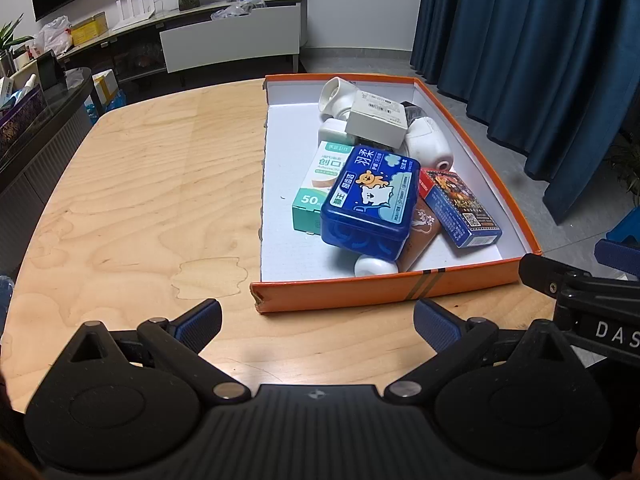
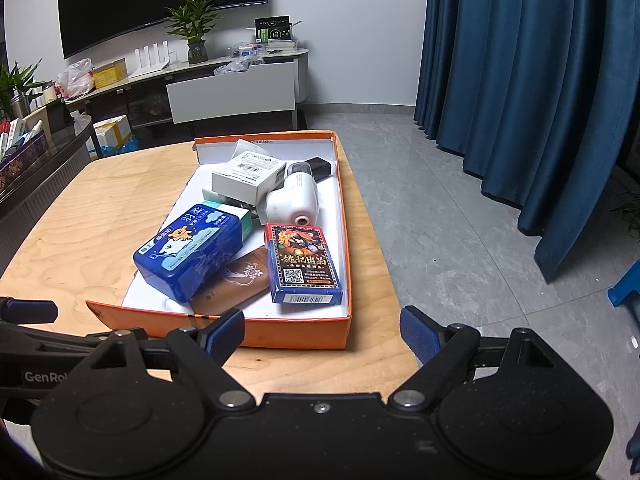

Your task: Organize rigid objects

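An orange box lid (image 1: 360, 290) (image 2: 296, 332) with a white inside lies on the wooden table (image 1: 140, 200) (image 2: 80, 216). Piled in it are a blue tin (image 1: 370, 196) (image 2: 190, 250), a green-and-white plaster box (image 1: 316, 188), a white carton (image 1: 378, 122) (image 2: 248, 176), a white device (image 1: 430, 142) (image 2: 292, 198), a card pack (image 1: 460, 210) (image 2: 302, 264) and a brown tube (image 2: 236, 280). My left gripper (image 1: 318, 326) is open just short of the lid's near wall. My right gripper (image 2: 322, 334) is open at the lid's near right corner, empty.
A TV cabinet (image 2: 228, 88) with a plant, boxes and bags lines the far wall under a dark screen. Blue curtains (image 2: 520, 80) hang on the right above grey floor tiles. A dark side table (image 1: 40, 112) with clutter stands on the left.
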`<state>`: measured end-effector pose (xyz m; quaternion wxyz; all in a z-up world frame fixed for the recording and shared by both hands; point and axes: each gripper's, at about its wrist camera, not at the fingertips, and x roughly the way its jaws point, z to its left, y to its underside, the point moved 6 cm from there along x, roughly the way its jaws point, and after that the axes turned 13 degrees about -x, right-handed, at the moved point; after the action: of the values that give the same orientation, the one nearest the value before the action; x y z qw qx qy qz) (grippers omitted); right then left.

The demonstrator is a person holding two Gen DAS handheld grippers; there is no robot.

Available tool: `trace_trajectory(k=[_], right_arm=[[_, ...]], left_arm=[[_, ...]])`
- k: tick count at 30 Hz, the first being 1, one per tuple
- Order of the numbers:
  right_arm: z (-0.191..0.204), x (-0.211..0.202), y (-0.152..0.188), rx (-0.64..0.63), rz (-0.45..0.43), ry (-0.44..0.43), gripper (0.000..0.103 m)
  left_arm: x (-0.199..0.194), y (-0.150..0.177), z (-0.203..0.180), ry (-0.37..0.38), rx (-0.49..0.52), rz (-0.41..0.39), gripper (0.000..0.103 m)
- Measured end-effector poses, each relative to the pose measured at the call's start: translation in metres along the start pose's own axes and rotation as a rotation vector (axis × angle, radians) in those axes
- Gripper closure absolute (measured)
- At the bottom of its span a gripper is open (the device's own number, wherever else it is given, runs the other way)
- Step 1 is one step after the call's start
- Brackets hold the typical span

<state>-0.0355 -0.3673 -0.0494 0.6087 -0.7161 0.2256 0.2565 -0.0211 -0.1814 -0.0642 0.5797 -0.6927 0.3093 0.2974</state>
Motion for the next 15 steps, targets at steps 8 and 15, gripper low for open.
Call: trace_trajectory(k=[8, 15], right_arm=[[0.0003, 0.0002, 0.0003, -0.002, 0.0, 0.002, 0.003], [0.0004, 0.0001, 0.0002, -0.003, -0.002, 0.002, 0.003]], left_arm=[[0.0004, 0.0012, 0.0002, 0.004, -0.005, 0.008, 0.0], [0.0001, 0.0012, 0.0003, 0.004, -0.006, 0.005, 0.0]])
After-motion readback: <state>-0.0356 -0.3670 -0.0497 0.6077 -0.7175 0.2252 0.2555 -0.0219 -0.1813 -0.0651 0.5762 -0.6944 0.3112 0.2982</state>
